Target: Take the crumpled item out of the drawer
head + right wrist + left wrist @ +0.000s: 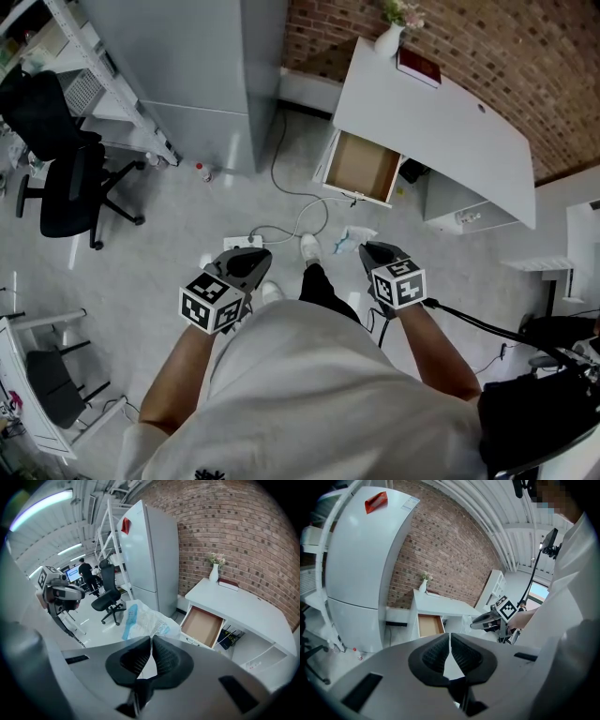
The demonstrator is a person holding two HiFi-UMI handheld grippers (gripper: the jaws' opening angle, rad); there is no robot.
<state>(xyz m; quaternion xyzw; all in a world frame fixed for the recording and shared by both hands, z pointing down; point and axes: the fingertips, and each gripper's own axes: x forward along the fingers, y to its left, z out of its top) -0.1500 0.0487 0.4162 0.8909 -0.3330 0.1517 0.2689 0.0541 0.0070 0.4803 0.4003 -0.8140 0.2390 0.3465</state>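
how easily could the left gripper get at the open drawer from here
Probably not from here: the left gripper hangs near the person's body, with open floor between it and the drawer. Nothing tall stands in the way, so stepping closer should do.

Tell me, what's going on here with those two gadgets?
A person stands back from a white desk, holding a grabbing tool in each hand. The right claw is pinched shut on a crumpled white-and-blue plastic bag. The desk's drawer hangs open and looks empty, so the bag seems to be out already. The left claw is closed on nothing.
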